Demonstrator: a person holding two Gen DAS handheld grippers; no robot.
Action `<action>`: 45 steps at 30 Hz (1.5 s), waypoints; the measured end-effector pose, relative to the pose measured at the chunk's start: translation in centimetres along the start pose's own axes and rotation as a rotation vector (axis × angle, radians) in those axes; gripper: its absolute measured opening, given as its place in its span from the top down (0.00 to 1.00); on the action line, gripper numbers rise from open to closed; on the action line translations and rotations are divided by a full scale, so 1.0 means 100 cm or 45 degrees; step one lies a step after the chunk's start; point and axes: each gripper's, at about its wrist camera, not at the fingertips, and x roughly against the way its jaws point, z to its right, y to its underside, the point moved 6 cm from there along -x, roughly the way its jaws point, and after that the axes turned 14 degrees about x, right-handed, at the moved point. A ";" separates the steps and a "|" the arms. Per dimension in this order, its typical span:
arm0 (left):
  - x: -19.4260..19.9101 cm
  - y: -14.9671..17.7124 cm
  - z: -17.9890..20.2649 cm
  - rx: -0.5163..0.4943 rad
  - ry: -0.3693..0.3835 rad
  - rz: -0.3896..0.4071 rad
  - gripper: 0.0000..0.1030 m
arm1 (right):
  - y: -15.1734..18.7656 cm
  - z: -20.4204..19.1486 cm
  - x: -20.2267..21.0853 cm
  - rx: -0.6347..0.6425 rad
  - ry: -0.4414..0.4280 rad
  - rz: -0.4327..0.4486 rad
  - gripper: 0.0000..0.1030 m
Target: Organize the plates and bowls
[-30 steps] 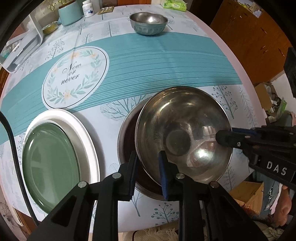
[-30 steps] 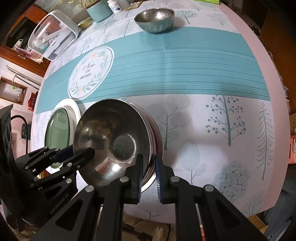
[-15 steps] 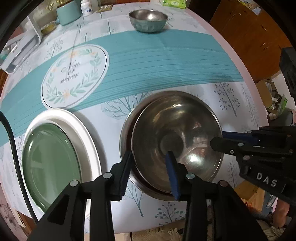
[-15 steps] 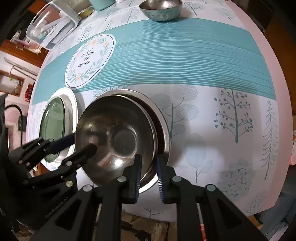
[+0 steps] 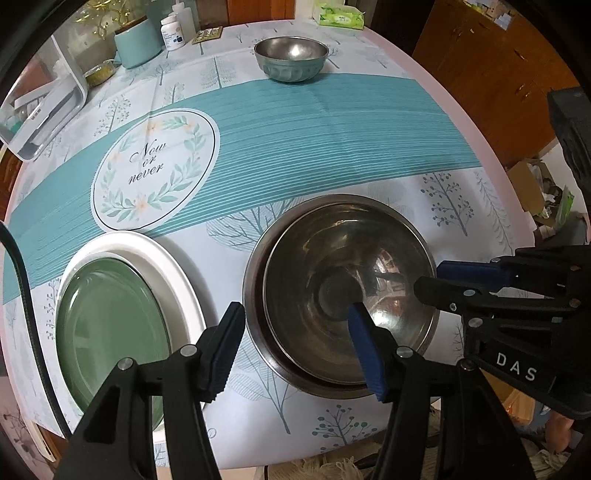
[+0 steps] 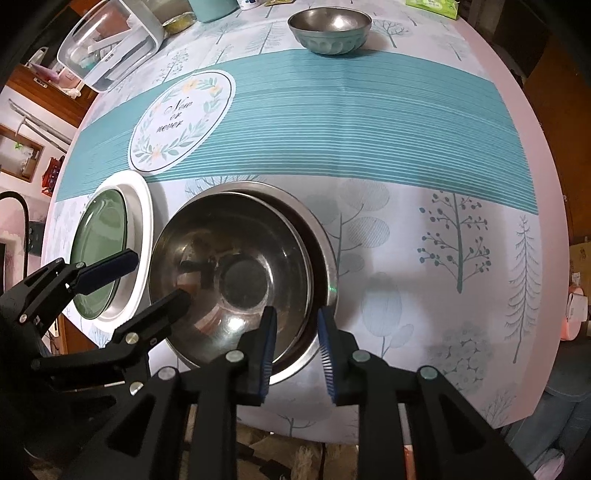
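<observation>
Bowls nested: the steel bowl (image 5: 347, 291) sits inside the larger bowl (image 5: 255, 295) near my edge of the surface (image 5: 332, 147). My left gripper (image 5: 295, 339) and right gripper (image 6: 295, 339) both stand apart, holding nothing. Next, I judge, the far small bowl (image 5: 291, 57) needs fetching.

A home dining room.
A printed tablecloth (image 5: 332, 140) covers the table, with wooden cabinets (image 5: 491, 74) behind and a tissue pack (image 5: 340, 16).
</observation>
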 end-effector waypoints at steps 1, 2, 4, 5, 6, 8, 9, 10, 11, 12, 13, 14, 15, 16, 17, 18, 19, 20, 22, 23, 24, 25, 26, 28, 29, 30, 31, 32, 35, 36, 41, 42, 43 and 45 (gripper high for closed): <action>0.000 0.000 0.000 0.001 0.000 0.002 0.45 | 0.000 0.000 0.001 0.001 0.001 0.003 0.78; 0.002 0.000 0.000 0.003 -0.001 0.006 0.44 | 0.000 0.000 0.001 0.001 0.002 0.006 0.78; 0.003 0.001 0.000 0.007 -0.002 0.014 0.42 | 0.000 -0.001 0.002 0.004 0.002 0.010 0.78; 0.005 0.000 0.000 0.009 -0.002 0.020 0.41 | 0.001 -0.001 0.002 0.006 0.005 0.012 0.78; 0.006 0.000 0.001 0.011 -0.003 0.025 0.41 | 0.000 -0.002 0.003 0.009 0.007 0.015 0.78; 0.009 0.000 0.001 0.016 0.005 0.038 0.41 | 0.000 -0.002 0.004 0.013 0.004 0.021 0.78; 0.011 -0.001 0.001 0.018 0.008 0.045 0.41 | 0.000 -0.003 0.005 0.015 0.000 0.028 0.78; 0.013 -0.002 0.002 0.020 0.013 0.053 0.41 | 0.000 -0.003 0.007 0.018 -0.004 0.036 0.78; 0.015 -0.004 0.002 0.023 0.017 0.063 0.41 | -0.001 -0.003 0.008 0.020 -0.006 0.043 0.78; 0.017 -0.005 0.003 0.025 0.016 0.072 0.40 | -0.002 -0.003 0.010 0.022 -0.008 0.055 0.78; 0.019 -0.006 0.003 0.026 0.016 0.080 0.40 | -0.003 -0.004 0.012 0.024 -0.011 0.067 0.78; 0.021 -0.009 0.004 0.028 0.018 0.091 0.39 | -0.004 -0.004 0.015 0.026 -0.014 0.082 0.78; 0.023 -0.011 0.004 0.029 0.020 0.099 0.39 | -0.006 -0.003 0.017 0.026 -0.014 0.094 0.78; 0.025 -0.013 0.004 0.031 0.022 0.107 0.38 | -0.008 -0.002 0.020 0.024 -0.015 0.108 0.78; 0.027 -0.017 0.005 0.033 0.025 0.119 0.37 | -0.009 0.000 0.022 0.020 -0.020 0.122 0.78; 0.030 -0.020 0.005 0.036 0.028 0.131 0.37 | -0.010 0.001 0.024 0.017 -0.025 0.134 0.78; 0.033 -0.024 0.006 0.037 0.030 0.145 0.36 | -0.012 0.003 0.027 0.013 -0.029 0.149 0.78; 0.036 -0.028 0.006 0.038 0.029 0.157 0.35 | -0.013 0.004 0.030 0.009 -0.030 0.162 0.78; 0.041 -0.035 0.005 0.039 0.029 0.187 0.32 | -0.017 0.007 0.035 0.004 -0.034 0.189 0.78; 0.044 -0.040 0.005 0.039 0.029 0.203 0.31 | -0.019 0.008 0.038 -0.001 -0.034 0.201 0.78; 0.047 -0.045 0.005 0.040 0.028 0.218 0.30 | -0.021 0.010 0.041 -0.005 -0.036 0.214 0.78; 0.050 -0.049 0.005 0.043 0.026 0.228 0.28 | -0.023 0.011 0.043 -0.008 -0.039 0.225 0.78; 0.053 -0.054 0.004 0.044 0.022 0.242 0.28 | -0.025 0.013 0.045 -0.014 -0.041 0.238 0.78; 0.059 -0.064 0.004 0.040 0.011 0.272 0.28 | -0.030 0.016 0.049 -0.025 -0.046 0.258 0.78; 0.061 -0.069 0.003 0.036 0.007 0.285 0.28 | -0.033 0.018 0.052 -0.029 -0.047 0.268 0.78; 0.064 -0.074 0.003 0.030 0.000 0.300 0.27 | -0.034 0.019 0.054 -0.030 -0.046 0.276 0.78; 0.066 -0.080 0.002 0.022 -0.009 0.314 0.27 | -0.038 0.021 0.057 -0.032 -0.042 0.287 0.78; 0.069 -0.086 0.001 0.014 -0.017 0.328 0.27 | -0.042 0.023 0.061 -0.033 -0.041 0.299 0.78; 0.079 -0.105 0.000 -0.005 -0.033 0.372 0.26 | -0.056 0.032 0.075 -0.032 -0.030 0.348 0.78; 0.083 -0.112 0.000 -0.014 -0.041 0.389 0.25 | -0.059 0.034 0.080 -0.030 -0.013 0.363 0.78; 0.100 -0.149 0.004 -0.078 -0.060 0.474 0.22 | -0.091 0.051 0.109 -0.021 0.052 0.443 0.78; 0.103 -0.159 0.006 -0.089 -0.054 0.489 0.22 | -0.097 0.055 0.113 -0.020 0.058 0.454 0.78; 0.105 -0.169 0.007 -0.096 -0.047 0.499 0.21 | -0.104 0.058 0.117 -0.021 0.069 0.469 0.78; 0.107 -0.185 0.011 -0.109 -0.022 0.511 0.16 | -0.121 0.070 0.126 -0.027 0.099 0.499 0.73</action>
